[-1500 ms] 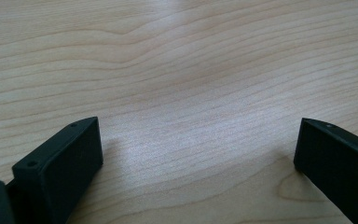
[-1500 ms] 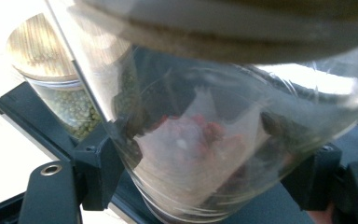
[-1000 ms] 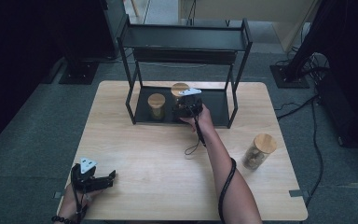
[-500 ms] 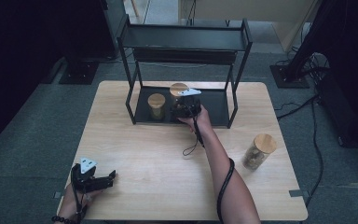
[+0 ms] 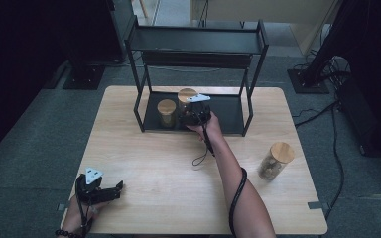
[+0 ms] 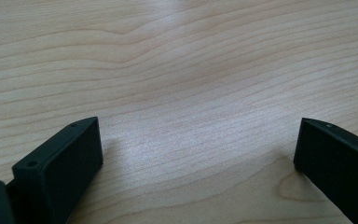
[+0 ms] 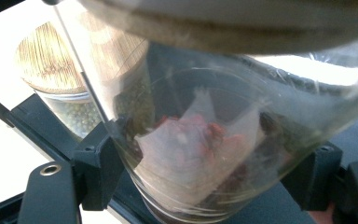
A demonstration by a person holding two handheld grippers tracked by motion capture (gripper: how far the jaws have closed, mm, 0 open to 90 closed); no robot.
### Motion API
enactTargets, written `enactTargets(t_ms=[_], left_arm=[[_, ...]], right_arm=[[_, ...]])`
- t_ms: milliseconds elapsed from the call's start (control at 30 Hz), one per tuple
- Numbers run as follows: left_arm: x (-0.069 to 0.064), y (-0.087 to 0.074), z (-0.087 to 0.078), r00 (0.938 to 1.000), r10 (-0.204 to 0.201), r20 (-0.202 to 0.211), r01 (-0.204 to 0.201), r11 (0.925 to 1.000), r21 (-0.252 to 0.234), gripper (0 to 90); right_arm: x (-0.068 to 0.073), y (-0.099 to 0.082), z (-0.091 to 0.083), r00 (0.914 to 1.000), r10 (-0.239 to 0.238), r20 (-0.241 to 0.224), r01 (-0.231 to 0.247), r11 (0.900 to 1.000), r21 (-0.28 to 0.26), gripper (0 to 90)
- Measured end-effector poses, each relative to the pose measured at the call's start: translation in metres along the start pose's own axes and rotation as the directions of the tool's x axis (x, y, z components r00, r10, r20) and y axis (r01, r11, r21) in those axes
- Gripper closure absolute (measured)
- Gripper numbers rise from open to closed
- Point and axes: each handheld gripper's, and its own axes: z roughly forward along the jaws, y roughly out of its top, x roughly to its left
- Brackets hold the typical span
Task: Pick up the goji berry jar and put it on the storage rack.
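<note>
- High view, nearest edge of the wooden table (image 5: 149,198): the left gripper (image 5: 110,191) lies low at the front left corner in the person's left hand (image 5: 77,218). In the left gripper view its two black jaws stand wide apart over bare wood, with nothing between them.
- A little farther, on the right side of the table, a glass jar with a wooden lid (image 5: 275,160) stands alone, well apart from both grippers.
- From the bottom edge the right forearm (image 5: 238,193) reaches forward to the black two-level rack (image 5: 250,106) at the back of the table.
- The right gripper (image 5: 194,113) is at the front of the rack's lower shelf. In the right gripper view its jaws press on both sides of a glass jar (image 7: 205,154), so the jar is gripped; red and dark pieces and a white piece show inside. The jar looks tilted in this view.
- Just beside it, to the left on the same shelf, stands a smaller jar with a wooden lid (image 5: 166,112), filled with small green grains.
</note>
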Motion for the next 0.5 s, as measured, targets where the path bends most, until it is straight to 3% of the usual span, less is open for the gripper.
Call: enactTargets(t_ms=[167, 500], left_arm=[[0.0000, 0.0000, 0.0000, 1.0000, 0.000, 0.000, 0.000, 1.0000, 0.000, 1.2], [0.0000, 0.0000, 0.0000, 1.0000, 0.000, 0.000, 0.000, 1.0000, 0.000, 1.2]], right_arm=[[0.0011, 0.0000, -0.0001, 0.9999, -0.001, -0.013, 0.001, 1.0000, 0.005, 12.8], [-0.0001, -0.0048, -0.0065, 1.0000, 0.005, -0.007, -0.005, 1.0000, 0.002, 6.3]])
